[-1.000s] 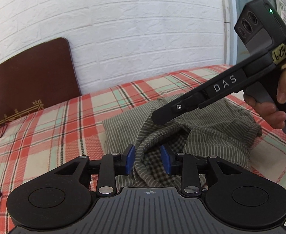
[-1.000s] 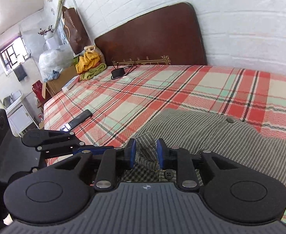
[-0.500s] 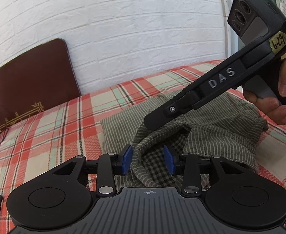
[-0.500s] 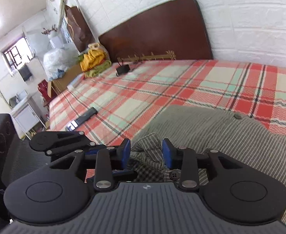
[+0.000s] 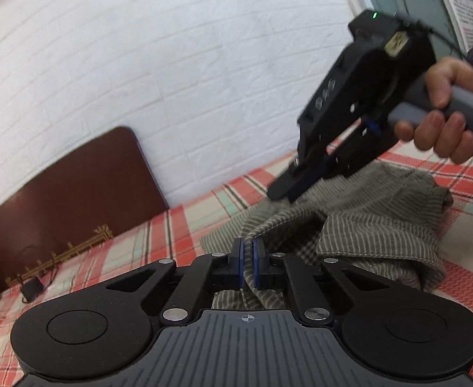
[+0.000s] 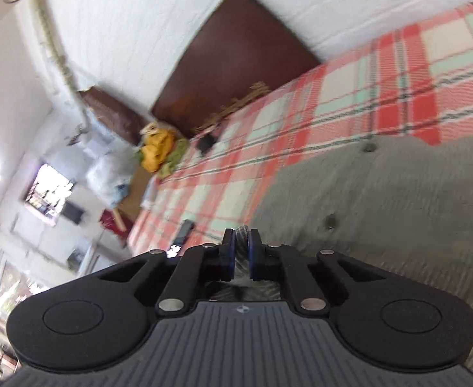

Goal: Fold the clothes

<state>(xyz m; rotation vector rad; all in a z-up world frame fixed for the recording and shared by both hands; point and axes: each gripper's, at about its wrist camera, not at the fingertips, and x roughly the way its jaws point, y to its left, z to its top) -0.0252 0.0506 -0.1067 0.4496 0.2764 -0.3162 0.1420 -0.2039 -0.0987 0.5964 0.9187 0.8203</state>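
A grey-green striped shirt (image 5: 381,225) with a checked lining lies crumpled on the plaid bed sheet (image 5: 139,248). My left gripper (image 5: 247,253) is shut on a raised fold of the shirt's edge, which runs up between the blue pads. A hand holds my right gripper (image 5: 283,193) above the shirt's far side, tips down on the cloth. In the right wrist view, the right gripper (image 6: 242,242) is closing, with a striped fold of the shirt (image 6: 381,209) pinched between its pads. That view is tilted and blurred.
A brown headboard (image 5: 68,193) leans against the white brick wall. A black charger (image 5: 31,287) lies near it on the sheet. A dark remote (image 6: 183,230) lies on the sheet near its edge, and yellow and green clothes (image 6: 157,148) are piled beside the bed.
Both grippers went from standing open around the shirt's fold to pinching it. The right gripper rolled, tilting its view, and rose in the left wrist view.
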